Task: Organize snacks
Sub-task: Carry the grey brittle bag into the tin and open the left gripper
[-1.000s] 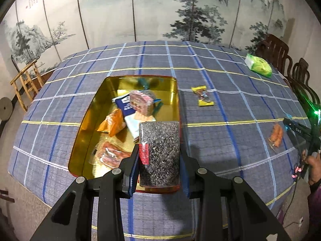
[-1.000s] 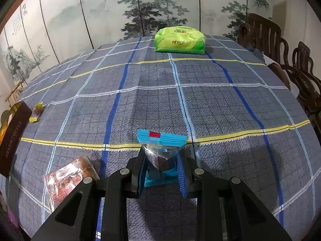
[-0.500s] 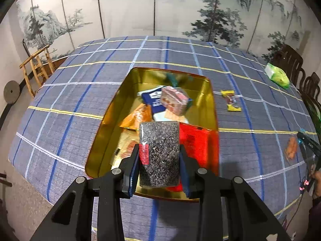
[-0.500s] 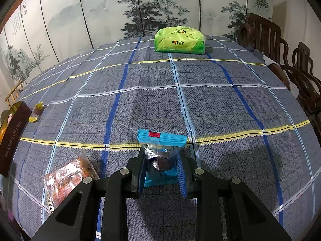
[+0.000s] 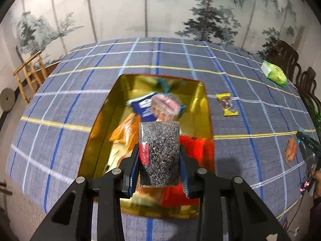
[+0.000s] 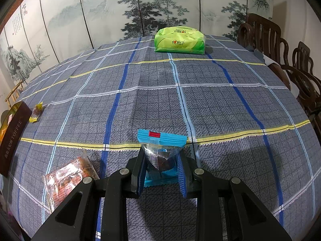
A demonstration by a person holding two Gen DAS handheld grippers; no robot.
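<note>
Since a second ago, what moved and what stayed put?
The left tongs, shut on the dark seed pack, carried it from the gold tin's near right corner to above its middle. Nothing was grabbed or dropped. The right tongs kept still, gripping the blue snack; the green pack and yellow candy stayed.

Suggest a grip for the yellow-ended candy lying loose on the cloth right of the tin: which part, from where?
Take the yellow-ended candy across its dark middle, coming from above. It lies flat on the tablecloth, apart from the gold tin, and the crimped yellow ends look thin and floppy. Jaws should probably straddle the narrow width.
</note>
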